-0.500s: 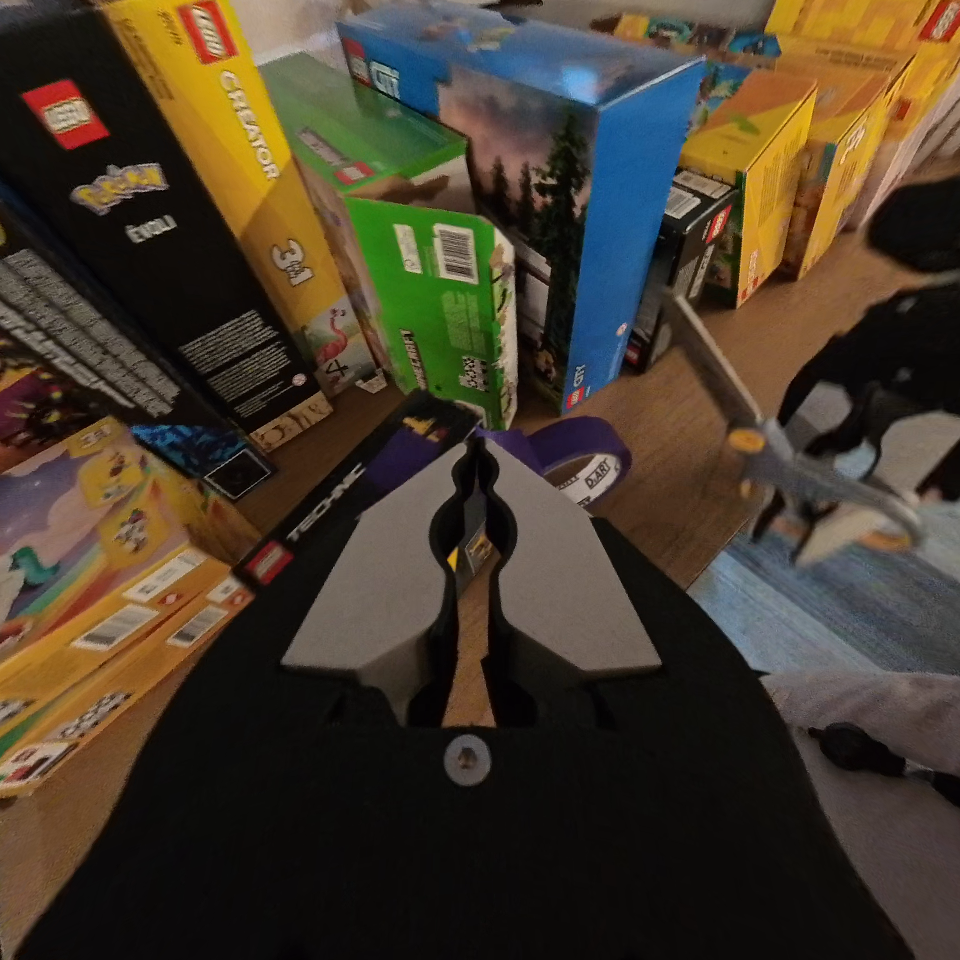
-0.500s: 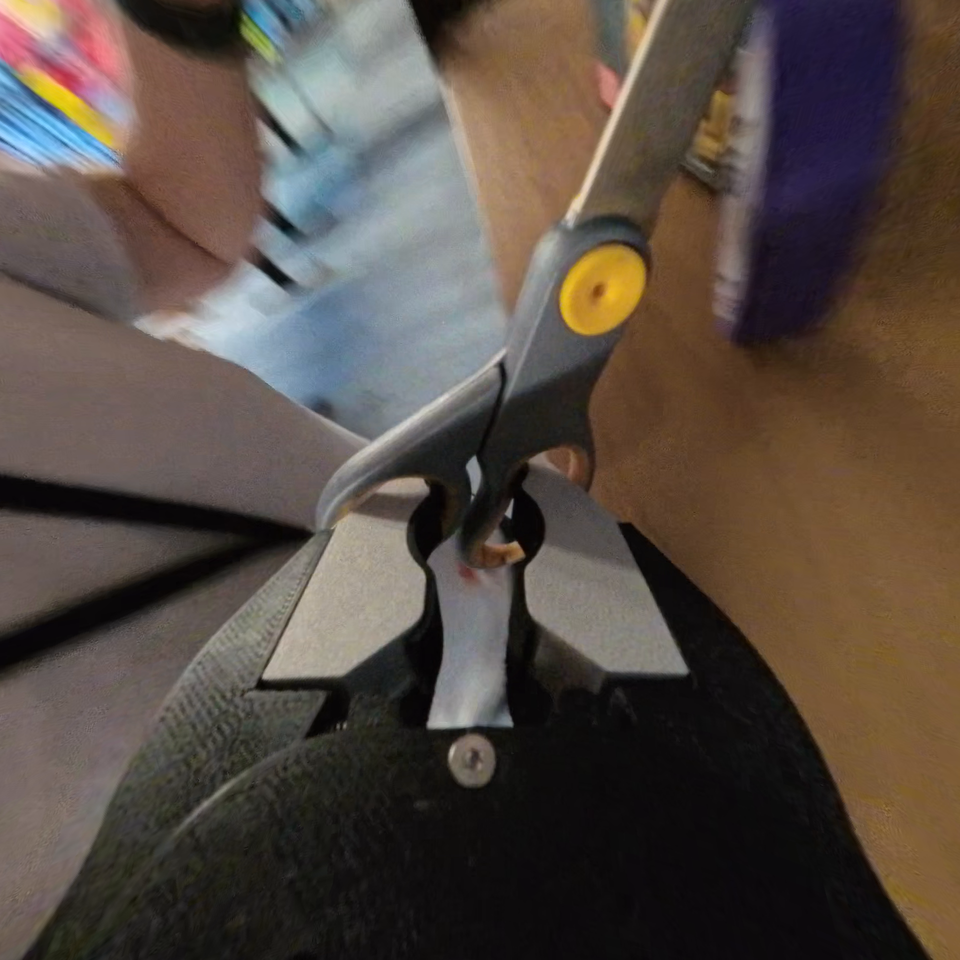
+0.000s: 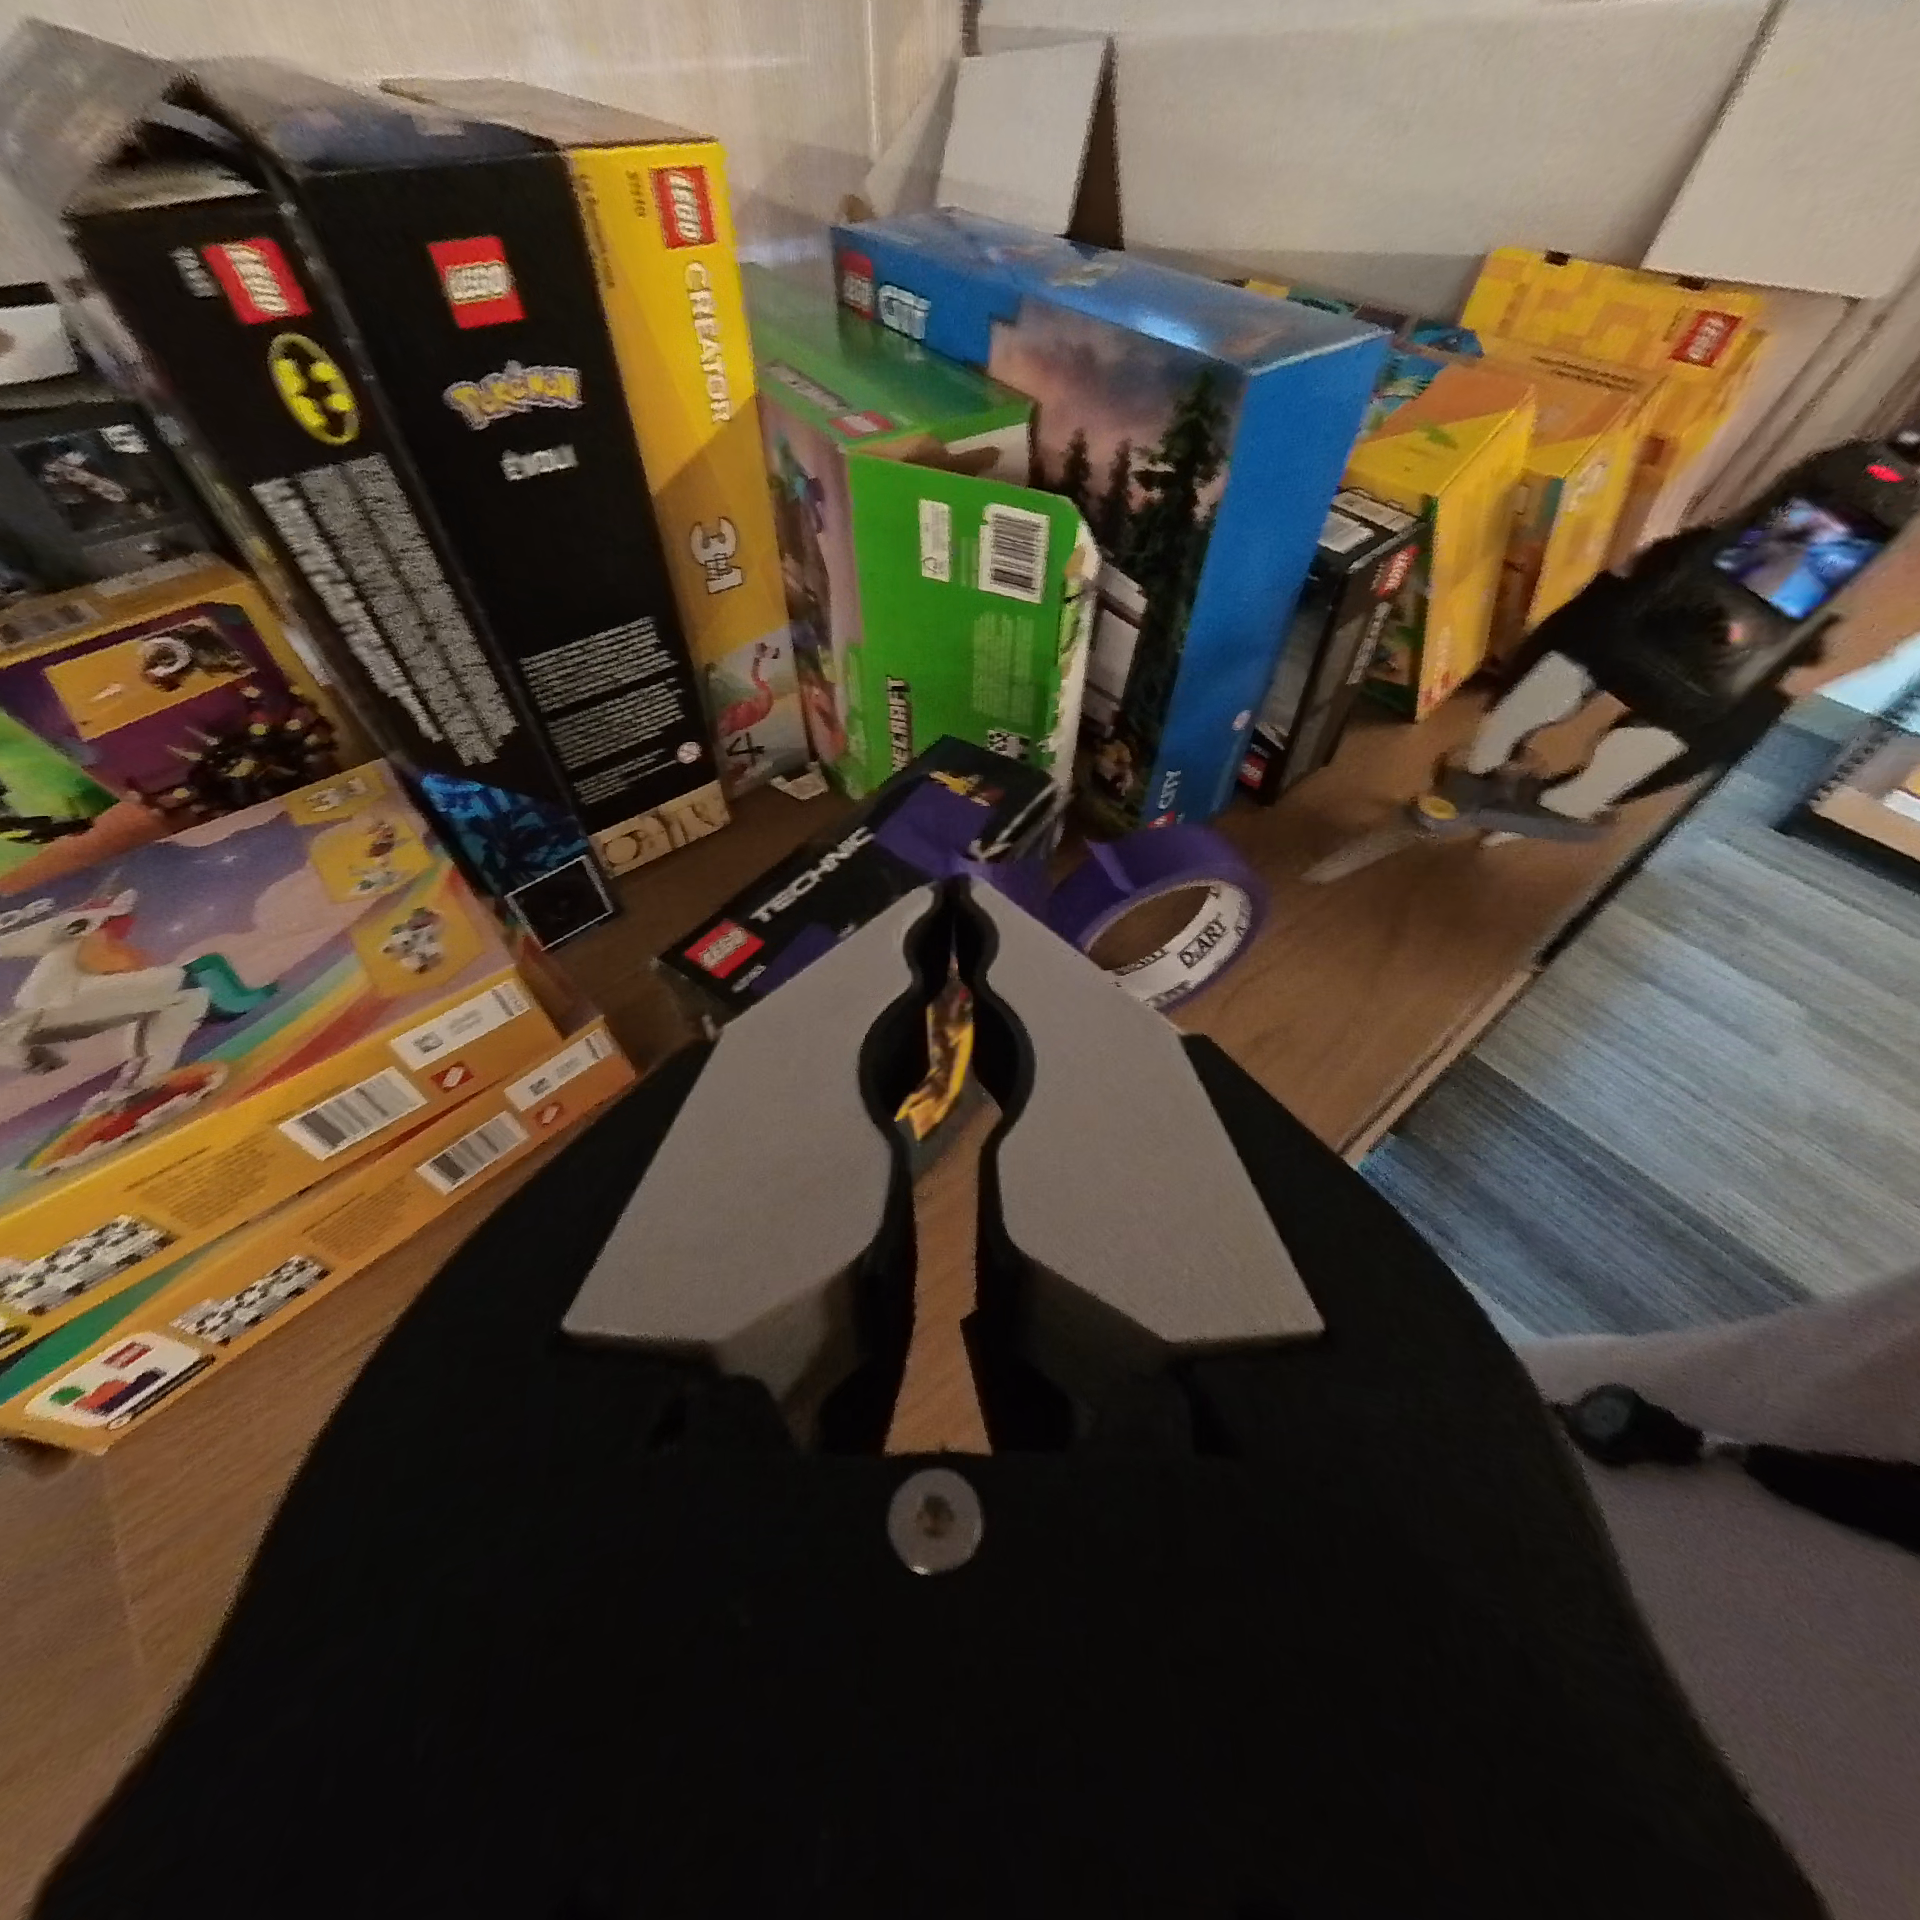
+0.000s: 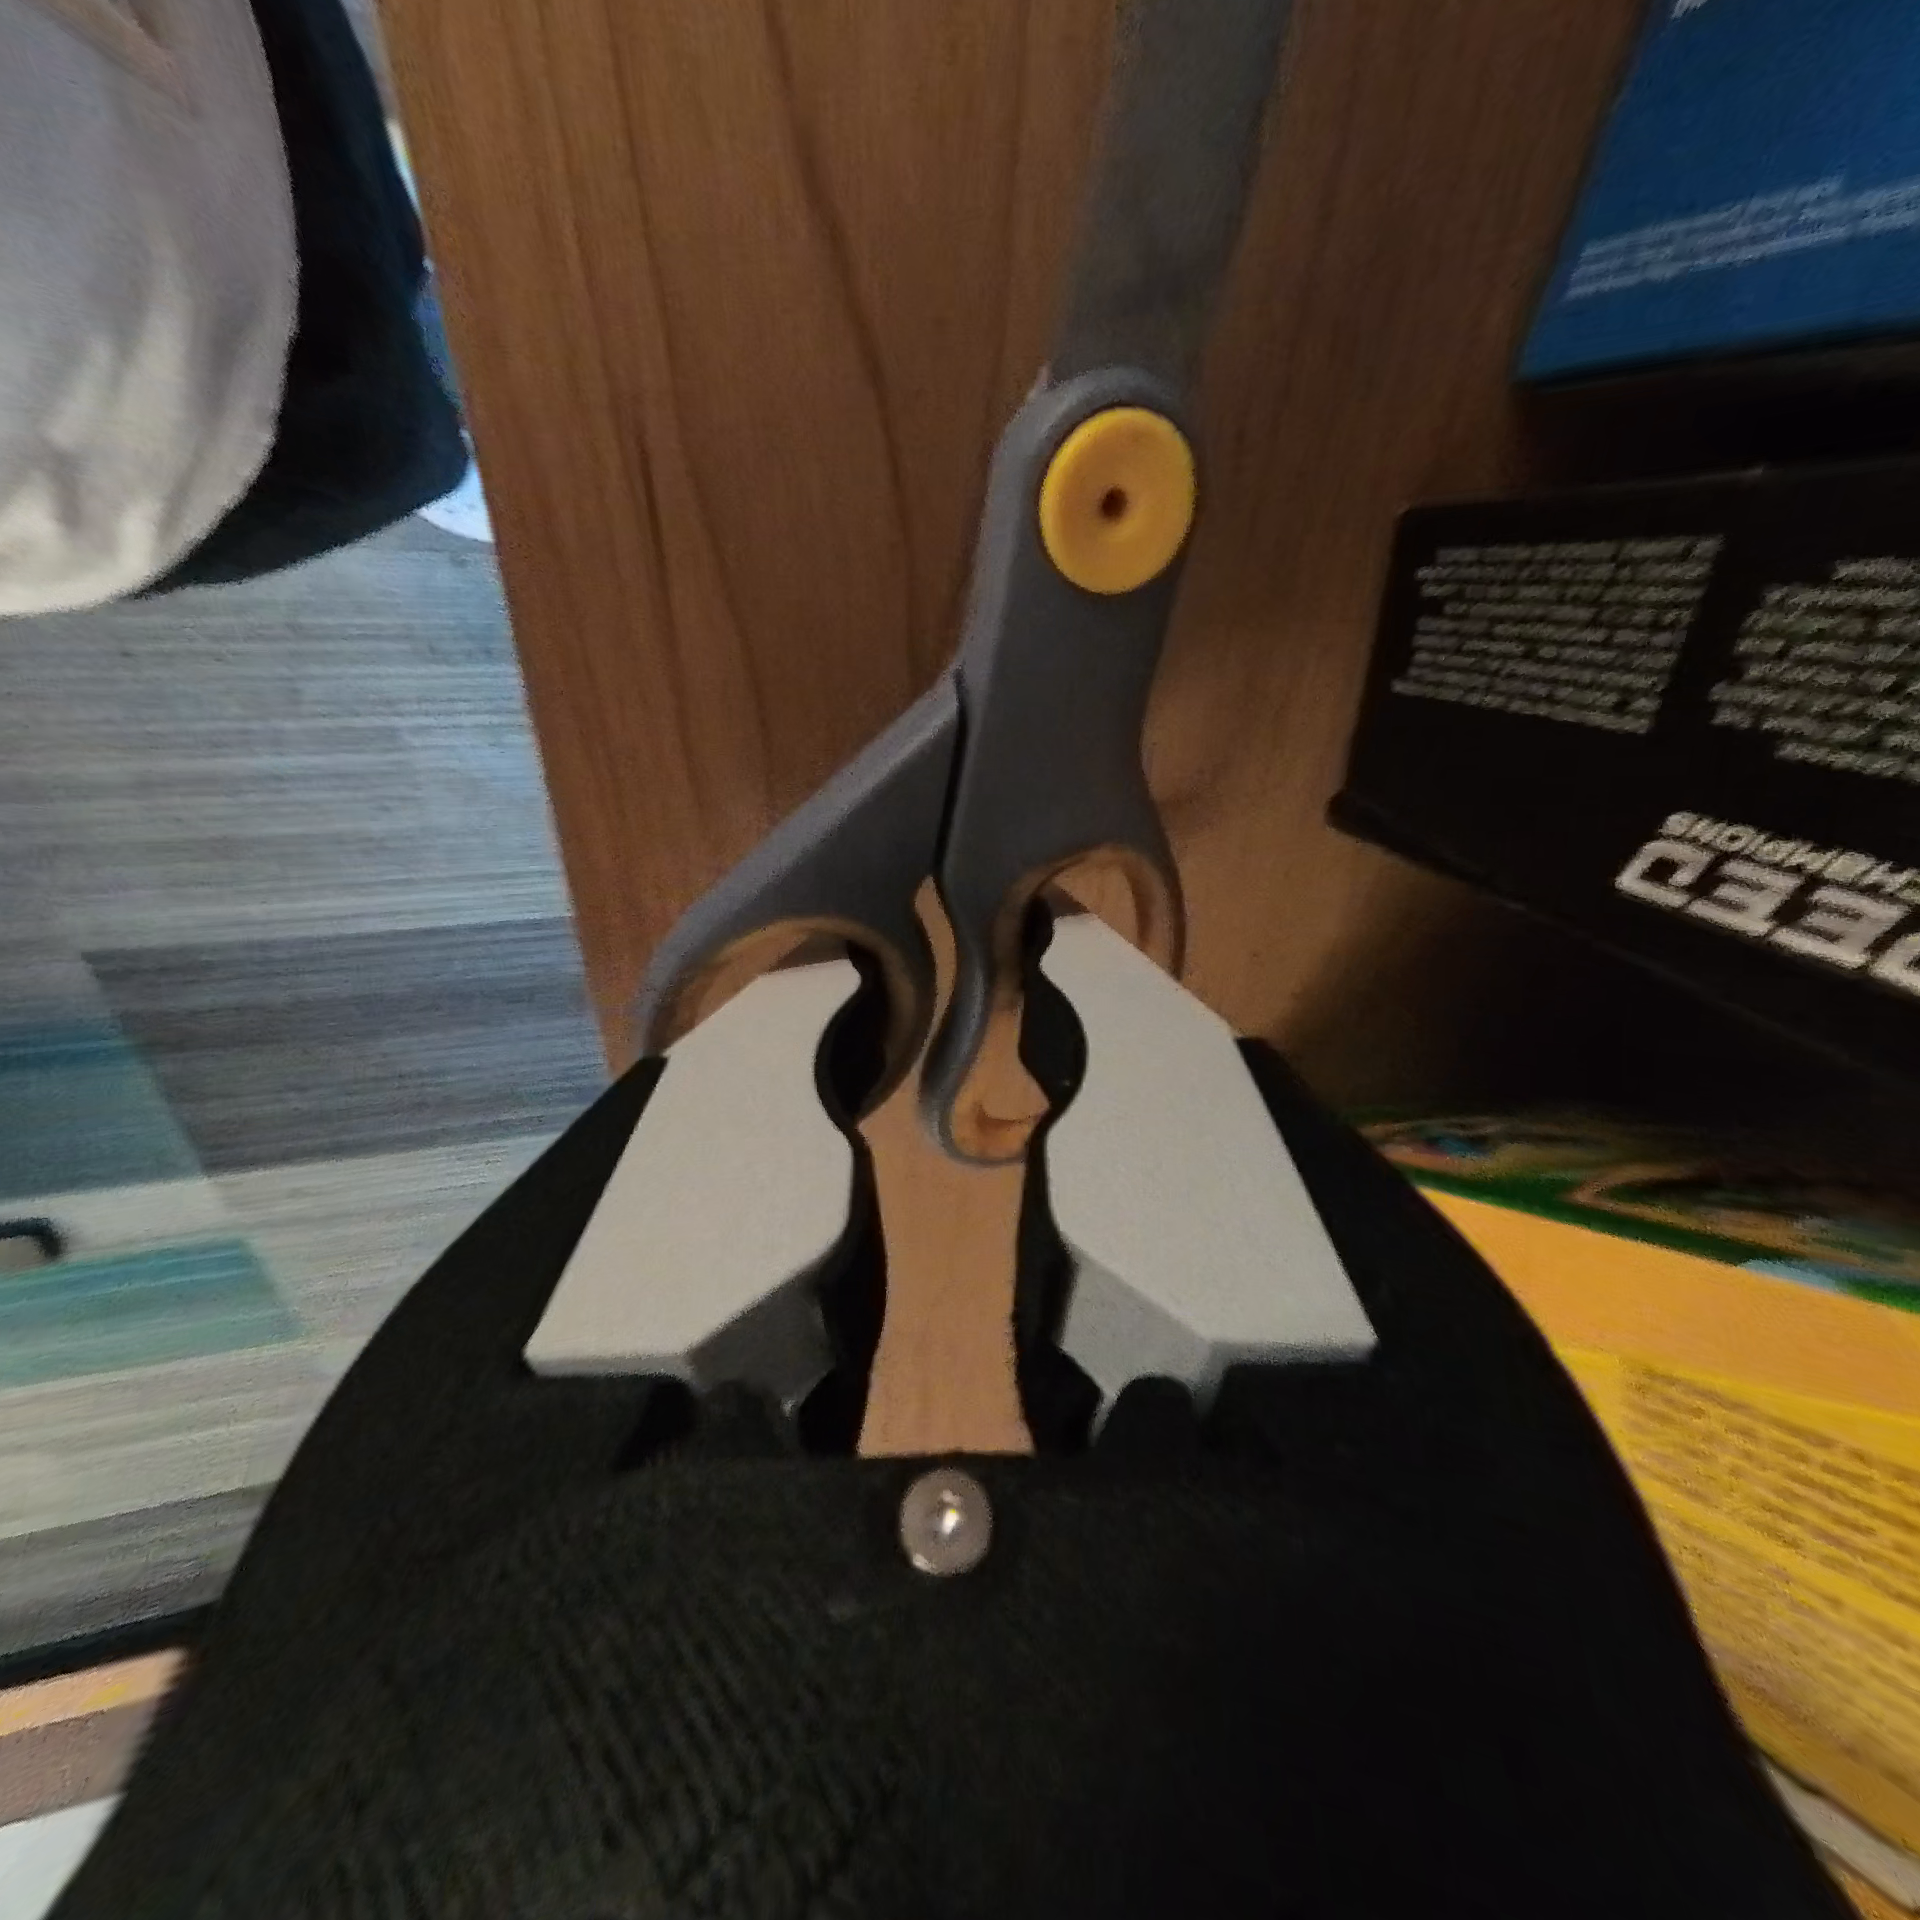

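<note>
My left gripper (image 3: 951,891) is shut, and its tips meet on a strip of purple tape that runs from the purple tape roll (image 3: 1174,925) over a flat black toy box (image 3: 821,904) on the wooden table (image 3: 1351,966). My right gripper (image 4: 951,966) is shut on the handle of grey scissors (image 4: 1081,675) with a yellow pivot. The blades are closed and point away over the table. In the left wrist view the right gripper (image 3: 1558,790) holds the scissors (image 3: 1455,816) low over the table, to the right of the tape roll.
Toy boxes (image 3: 1195,499) stand in a row along the back. Flat boxes (image 3: 260,1039) are stacked at the left, and white cartons (image 3: 1351,135) rise behind. The table edge (image 3: 1455,1060) drops to grey-blue carpet at the right. Black (image 4: 1662,727) and yellow (image 4: 1662,1455) boxes lie right of the scissors. The tips of one gripper are about 40 cm away from the tips of the other.
The right gripper has carried the scissors away from the tape roll, farther right and lower, with the blades now flat over the table. The left gripper stays shut at the tape.
</note>
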Action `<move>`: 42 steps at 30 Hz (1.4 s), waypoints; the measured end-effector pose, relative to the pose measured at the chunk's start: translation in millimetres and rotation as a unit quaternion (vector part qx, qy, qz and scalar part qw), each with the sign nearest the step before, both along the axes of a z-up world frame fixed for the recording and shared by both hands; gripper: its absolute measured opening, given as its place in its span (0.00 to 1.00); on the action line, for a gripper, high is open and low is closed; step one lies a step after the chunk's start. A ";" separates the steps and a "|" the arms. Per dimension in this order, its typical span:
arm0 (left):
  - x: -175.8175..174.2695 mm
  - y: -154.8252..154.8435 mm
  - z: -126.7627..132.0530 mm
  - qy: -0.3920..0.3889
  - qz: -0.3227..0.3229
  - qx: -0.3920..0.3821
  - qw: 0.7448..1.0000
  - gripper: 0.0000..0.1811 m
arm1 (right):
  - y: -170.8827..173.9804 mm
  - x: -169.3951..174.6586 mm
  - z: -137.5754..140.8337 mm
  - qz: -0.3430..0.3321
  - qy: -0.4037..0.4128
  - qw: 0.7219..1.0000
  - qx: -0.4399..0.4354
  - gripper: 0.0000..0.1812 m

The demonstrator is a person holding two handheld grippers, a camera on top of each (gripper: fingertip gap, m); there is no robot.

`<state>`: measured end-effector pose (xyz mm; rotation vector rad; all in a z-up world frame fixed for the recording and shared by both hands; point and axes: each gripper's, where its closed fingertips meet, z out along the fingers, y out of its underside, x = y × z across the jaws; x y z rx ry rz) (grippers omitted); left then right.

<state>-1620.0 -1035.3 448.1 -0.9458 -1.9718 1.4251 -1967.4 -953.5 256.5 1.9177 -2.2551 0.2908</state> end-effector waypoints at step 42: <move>-56.5 17.0 27.1 0.108 -0.005 -0.239 0.965 0.00 | -71.3 280.9 203.3 -0.146 -0.797 0.586 0.027 0.02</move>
